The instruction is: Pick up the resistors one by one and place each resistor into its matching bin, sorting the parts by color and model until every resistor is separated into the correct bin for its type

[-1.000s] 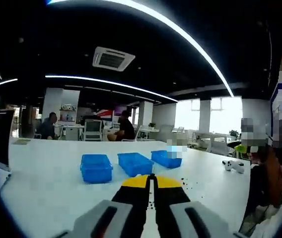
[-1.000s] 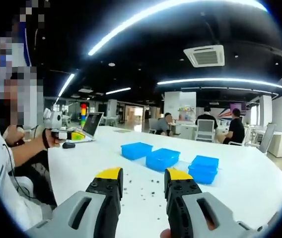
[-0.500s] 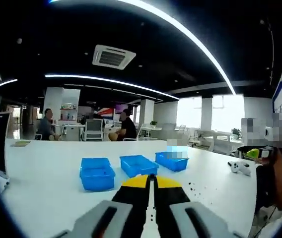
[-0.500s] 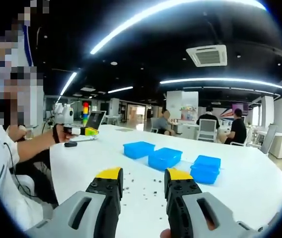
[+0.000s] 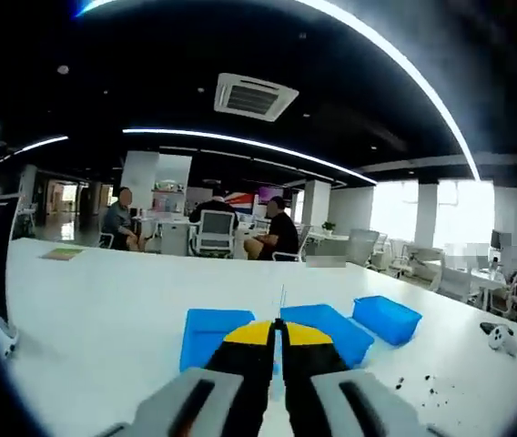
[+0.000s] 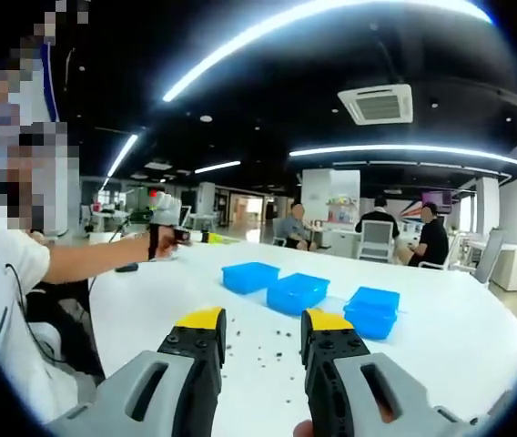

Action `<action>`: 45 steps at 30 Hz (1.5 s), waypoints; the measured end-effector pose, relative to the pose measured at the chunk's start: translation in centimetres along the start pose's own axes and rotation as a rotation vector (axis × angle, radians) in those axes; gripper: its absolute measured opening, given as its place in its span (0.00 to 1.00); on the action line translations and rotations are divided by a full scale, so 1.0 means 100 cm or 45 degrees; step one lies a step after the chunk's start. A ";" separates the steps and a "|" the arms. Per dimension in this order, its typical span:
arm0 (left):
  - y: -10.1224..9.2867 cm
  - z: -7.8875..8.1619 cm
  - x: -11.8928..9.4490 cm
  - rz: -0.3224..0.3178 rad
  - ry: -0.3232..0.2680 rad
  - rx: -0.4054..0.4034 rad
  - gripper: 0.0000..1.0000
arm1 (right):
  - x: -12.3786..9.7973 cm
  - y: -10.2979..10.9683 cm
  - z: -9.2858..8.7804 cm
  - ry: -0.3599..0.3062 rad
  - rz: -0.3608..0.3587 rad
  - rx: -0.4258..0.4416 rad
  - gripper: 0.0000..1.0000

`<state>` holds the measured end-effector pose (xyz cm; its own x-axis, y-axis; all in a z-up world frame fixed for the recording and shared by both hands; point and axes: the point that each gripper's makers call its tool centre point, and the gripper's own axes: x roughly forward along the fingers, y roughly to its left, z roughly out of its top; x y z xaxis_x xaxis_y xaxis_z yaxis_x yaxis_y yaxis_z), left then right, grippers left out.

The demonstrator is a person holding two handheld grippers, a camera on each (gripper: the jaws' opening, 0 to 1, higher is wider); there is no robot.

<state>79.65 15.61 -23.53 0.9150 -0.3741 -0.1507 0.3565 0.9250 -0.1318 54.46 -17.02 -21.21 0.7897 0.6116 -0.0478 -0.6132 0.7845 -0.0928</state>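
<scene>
We hold both claws above the white tabletop (image 6: 477,328), and the sorting looks barely begun, if at all. Our left claw (image 5: 278,326) has its yellow-tipped jaws pressed together, and a fine vertical line rises just above the tips; whether that is a resistor lead pinched between them we cannot tell. Our right claw (image 6: 260,320) stands with its jaws well apart and nothing between them.

The resistors (image 6: 263,344) lie as a loose scatter of small dark specks on the tabletop, just beyond the right claw's tips in the right gripper view; in the left gripper view a few more specks sit toward the lower right. They are too small to judge colour or model from here.

Three blue bins wait in a row further out: the near-left bin (image 6: 250,276), the middle bin (image 6: 299,291) and the right-hand bin (image 6: 370,311). What lies inside them we cannot make out. In the left gripper view the closed jaws sit directly over the near bins.

We judge that almost the whole pile is left to sort. A person's outstretched arm (image 6: 95,257) reaches in beside the tabletop, and seated people (image 6: 431,238) work at desks well behind.
</scene>
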 end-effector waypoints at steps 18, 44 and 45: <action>0.031 -0.026 0.061 0.186 0.136 0.165 0.63 | -0.002 -0.004 0.000 -0.004 -0.015 -0.003 0.35; -0.079 0.014 -0.056 -0.255 -0.035 0.116 0.59 | -0.003 0.006 0.005 -0.028 0.026 0.006 0.35; -0.083 0.015 -0.065 -0.273 -0.049 0.115 0.58 | -0.003 0.006 0.005 -0.025 0.026 0.003 0.35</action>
<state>71.05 10.44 -20.01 0.8223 -0.5617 -0.0911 0.5576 0.8273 -0.0685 53.83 -16.72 -20.80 0.7767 0.6291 -0.0302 -0.6290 0.7722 -0.0895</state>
